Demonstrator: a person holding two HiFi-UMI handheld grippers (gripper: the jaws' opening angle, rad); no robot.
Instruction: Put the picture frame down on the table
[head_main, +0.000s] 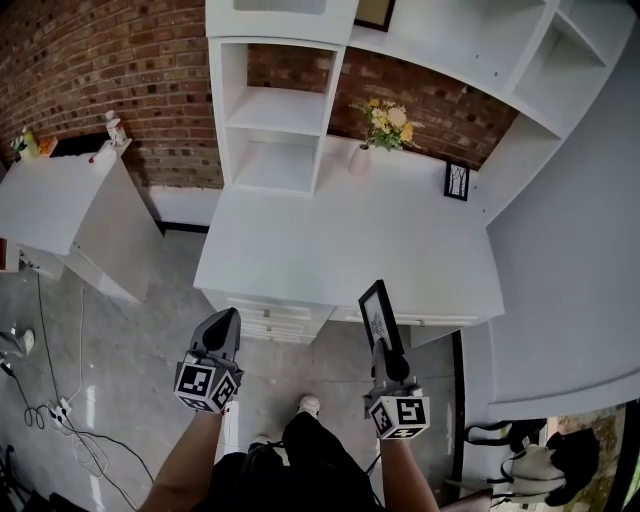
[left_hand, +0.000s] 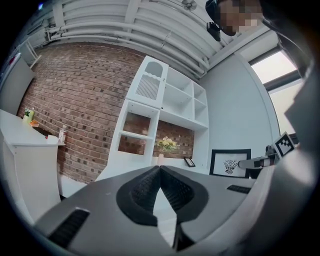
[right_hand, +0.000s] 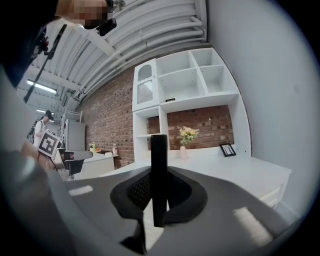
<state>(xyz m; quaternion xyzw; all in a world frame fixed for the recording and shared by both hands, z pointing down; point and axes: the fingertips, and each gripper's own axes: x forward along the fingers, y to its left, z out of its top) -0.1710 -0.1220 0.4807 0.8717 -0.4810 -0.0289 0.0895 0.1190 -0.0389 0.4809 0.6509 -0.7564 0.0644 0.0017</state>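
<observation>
The right gripper (head_main: 384, 352) pinches a thin black picture frame with a white print (head_main: 379, 312) by its lower edge, upright, near the front of the white table (head_main: 340, 230). The left gripper (head_main: 226, 322), pressed together, carries nothing. Held so narrowly, the frame could pivot or topple on landing.

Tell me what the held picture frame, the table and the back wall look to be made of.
The picture frame: black, matte edge, wood or plastic, cannot tell. The table: smooth white board, likely painted or laminated, evenly plain. The wall: bare red-brown brick with visible mortar lines.
</observation>
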